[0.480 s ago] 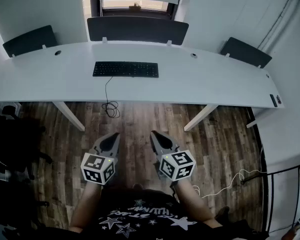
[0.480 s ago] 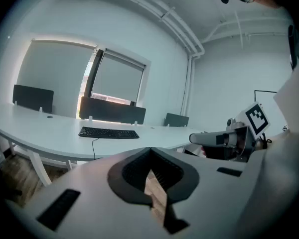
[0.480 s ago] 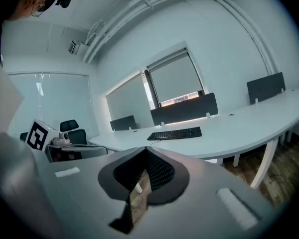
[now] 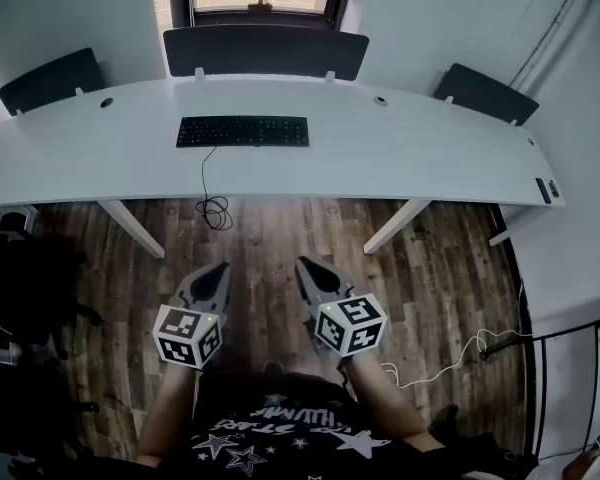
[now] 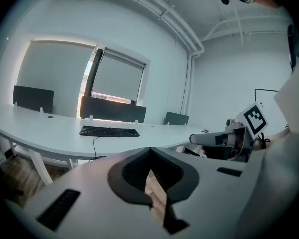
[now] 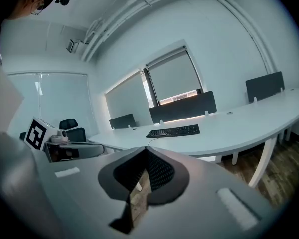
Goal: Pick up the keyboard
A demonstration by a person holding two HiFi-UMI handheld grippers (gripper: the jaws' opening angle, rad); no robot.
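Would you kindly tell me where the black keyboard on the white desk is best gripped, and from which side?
Probably its two short ends, taken together from the near edge of the desk. The keyboard lies flat, long and thin along that edge. A dark panel stands behind it, and its cable hangs off the front, left of middle.

A long, curved white desk [image 4: 410,158] spans the room on slanted white legs [image 4: 130,228], above a floor [image 4: 280,253] of dark wood-look planks. Three dark divider panels stand along the desk's far edge: one at the middle [image 4: 265,53], one toward the left end [image 4: 50,80] and one toward the right end [image 4: 485,94]. Behind the middle panel is a window [image 4: 255,1] with its blind [image 5: 118,76] drawn almost fully down, daylight glowing in a strip beneath it. The walls [image 4: 70,18] are plain pale grey-white. White pipes [image 5: 179,26] run along the ceiling. A dark office chair [image 4: 30,278] stands in shadow at the left, and a thin white cable [image 4: 450,363] trails over the floor at the right.
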